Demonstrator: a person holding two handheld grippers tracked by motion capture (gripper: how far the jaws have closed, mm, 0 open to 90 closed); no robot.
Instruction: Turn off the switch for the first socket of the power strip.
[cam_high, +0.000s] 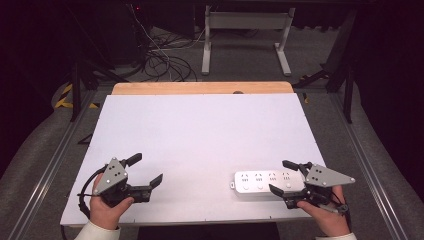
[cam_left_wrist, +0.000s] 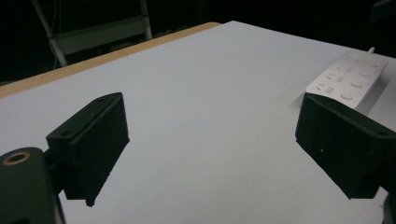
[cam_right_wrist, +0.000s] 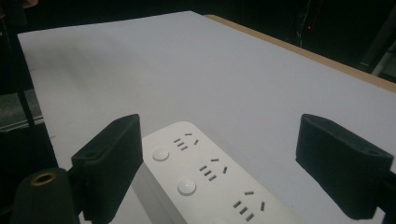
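Note:
A white power strip (cam_high: 265, 181) with several sockets and round buttons lies flat near the front right of the white table. My right gripper (cam_high: 283, 177) stands open at the strip's right end, one jaw on each side of it without touching. In the right gripper view the power strip (cam_right_wrist: 210, 179) runs between the two black jaws, clear of both. My left gripper (cam_high: 146, 169) is open over bare table at the front left, nothing between its jaws. From the left gripper view the power strip (cam_left_wrist: 351, 80) lies far off at the upper right.
The white table top (cam_high: 200, 135) has a wooden strip (cam_high: 202, 88) along its far edge. Beyond it stand a white metal frame (cam_high: 245, 30) and loose cables (cam_high: 160, 60) on the floor. Grey rails run along both sides of the table.

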